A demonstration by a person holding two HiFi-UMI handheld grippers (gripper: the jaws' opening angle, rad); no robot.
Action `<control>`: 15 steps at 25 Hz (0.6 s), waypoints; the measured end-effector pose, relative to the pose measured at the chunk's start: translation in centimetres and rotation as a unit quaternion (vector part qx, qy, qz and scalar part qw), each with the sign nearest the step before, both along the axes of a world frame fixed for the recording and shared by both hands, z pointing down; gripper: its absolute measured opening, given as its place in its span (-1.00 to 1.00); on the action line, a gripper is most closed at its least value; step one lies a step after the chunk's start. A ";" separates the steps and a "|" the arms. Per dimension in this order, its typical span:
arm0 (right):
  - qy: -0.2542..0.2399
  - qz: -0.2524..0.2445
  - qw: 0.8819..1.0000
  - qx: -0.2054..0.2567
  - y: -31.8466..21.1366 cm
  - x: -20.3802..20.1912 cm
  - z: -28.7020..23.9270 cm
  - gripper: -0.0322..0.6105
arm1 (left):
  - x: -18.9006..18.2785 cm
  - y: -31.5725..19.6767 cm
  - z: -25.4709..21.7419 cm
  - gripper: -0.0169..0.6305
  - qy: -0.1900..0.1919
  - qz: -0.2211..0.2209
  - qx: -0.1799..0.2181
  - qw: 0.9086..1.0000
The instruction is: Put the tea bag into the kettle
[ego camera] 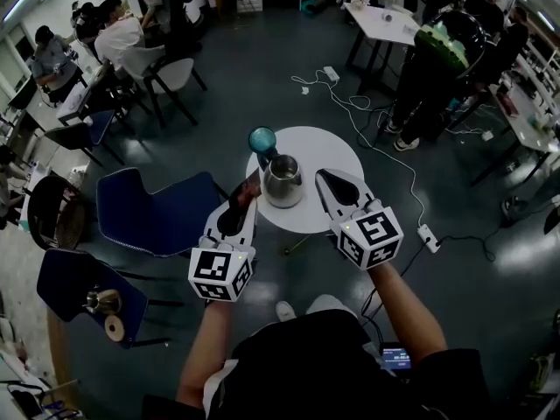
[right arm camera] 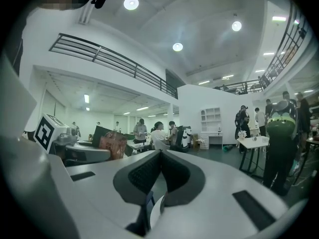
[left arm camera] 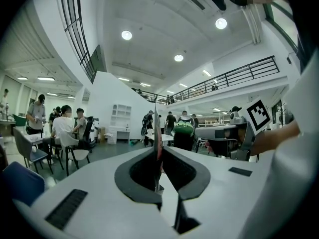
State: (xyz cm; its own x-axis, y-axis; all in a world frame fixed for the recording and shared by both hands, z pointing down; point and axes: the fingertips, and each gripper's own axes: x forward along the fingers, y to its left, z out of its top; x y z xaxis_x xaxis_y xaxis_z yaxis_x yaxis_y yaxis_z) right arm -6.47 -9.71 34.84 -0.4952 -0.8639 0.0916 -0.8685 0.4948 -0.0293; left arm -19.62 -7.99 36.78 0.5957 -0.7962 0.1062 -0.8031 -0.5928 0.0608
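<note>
A steel kettle [ego camera: 283, 180] stands on a small round white table [ego camera: 328, 151], with a teal round object [ego camera: 262, 138] just behind it. My left gripper [ego camera: 253, 185] is held up left of the kettle, shut on a flat reddish tea bag packet [ego camera: 248, 192]. In the left gripper view the packet [left arm camera: 158, 128] is edge-on between the closed jaws of the left gripper [left arm camera: 158, 146]. The right gripper view shows the packet [right arm camera: 113, 146] from the side. Just right of the kettle, my right gripper [ego camera: 322, 176] [right arm camera: 160, 153] is shut and empty.
Two blue chairs [ego camera: 157, 208] [ego camera: 70, 287] stand left of the table. Cables and a power strip [ego camera: 429, 234] lie on the floor to the right. People sit at desks at the far left, and a person with a green backpack [ego camera: 442, 46] stands at the far right.
</note>
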 end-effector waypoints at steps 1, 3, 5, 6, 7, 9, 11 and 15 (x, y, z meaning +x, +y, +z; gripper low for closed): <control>0.001 0.000 1.000 -0.001 -0.1 -0.2 0.2 -0.84 | -0.2 -0.1 0.2 -0.82 0.001 0.000 -0.001 1.000; 0.003 0.001 1.000 -0.003 -0.1 -0.3 0.4 -0.84 | -0.3 -0.2 0.4 -0.82 0.003 0.001 -0.004 1.000; 0.004 0.002 1.000 -0.005 -0.3 -0.3 0.5 -0.84 | -0.3 -0.4 0.5 -0.82 0.003 0.002 -0.005 1.000; 0.004 0.002 1.000 -0.006 -0.4 -0.3 0.5 -0.84 | -0.3 -0.5 0.6 -0.82 0.003 0.002 -0.006 1.000; 0.005 0.003 1.000 -0.006 -0.6 -0.3 0.6 -0.84 | -0.3 -0.7 0.7 -0.82 0.004 0.002 -0.007 1.000; 0.005 0.004 1.000 -0.006 -0.9 -0.1 0.7 -0.84 | -0.4 -1.0 0.9 -0.82 0.010 0.001 -0.011 1.000; 0.005 0.005 1.000 -0.007 -1.1 0.0 0.8 -0.84 | -0.5 -1.2 1.3 -0.82 0.014 -0.002 -0.016 1.000; 0.007 0.005 1.000 -0.007 -1.7 0.5 1.0 -0.84 | -0.1 -1.8 2.0 -0.82 0.015 -0.005 -0.024 1.000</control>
State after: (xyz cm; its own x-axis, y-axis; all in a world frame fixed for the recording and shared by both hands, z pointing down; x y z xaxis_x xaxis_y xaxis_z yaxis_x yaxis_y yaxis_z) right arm -6.00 -11.45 35.89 -0.4846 -0.8677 0.1110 -0.8741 0.4851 -0.0242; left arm -19.72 -9.79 38.76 0.5910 -0.7967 0.1264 -0.8065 -0.5805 0.1123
